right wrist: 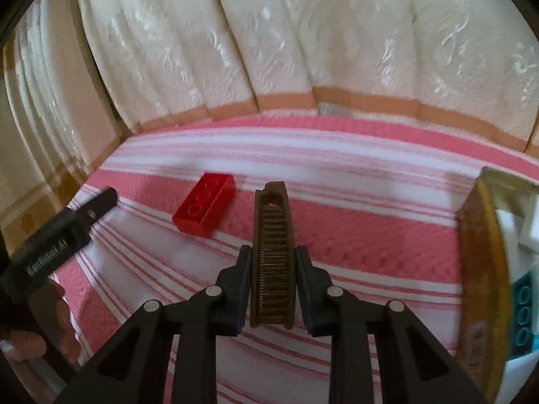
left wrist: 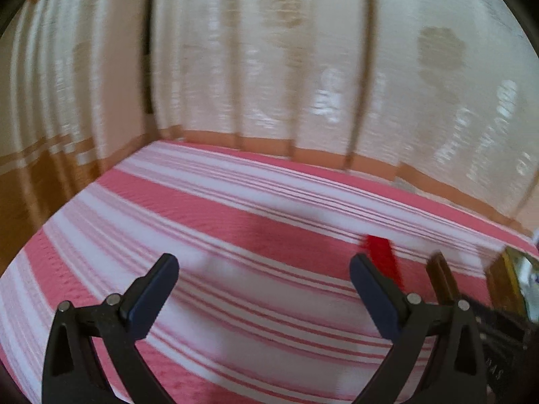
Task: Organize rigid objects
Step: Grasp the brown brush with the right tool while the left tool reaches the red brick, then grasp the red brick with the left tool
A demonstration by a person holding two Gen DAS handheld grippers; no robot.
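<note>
My right gripper is shut on a brown comb, held on edge above the pink-and-white striped cloth. A red brick lies upside down on the cloth, left of the comb. My left gripper is open and empty above the cloth; it also shows at the left of the right wrist view. In the left wrist view the red brick lies just beyond my right-hand finger, and the comb shows further right.
A yellow-brown box stands at the right edge, with a teal brick and white items inside. It also shows in the left wrist view. Cream curtains hang behind the cloth.
</note>
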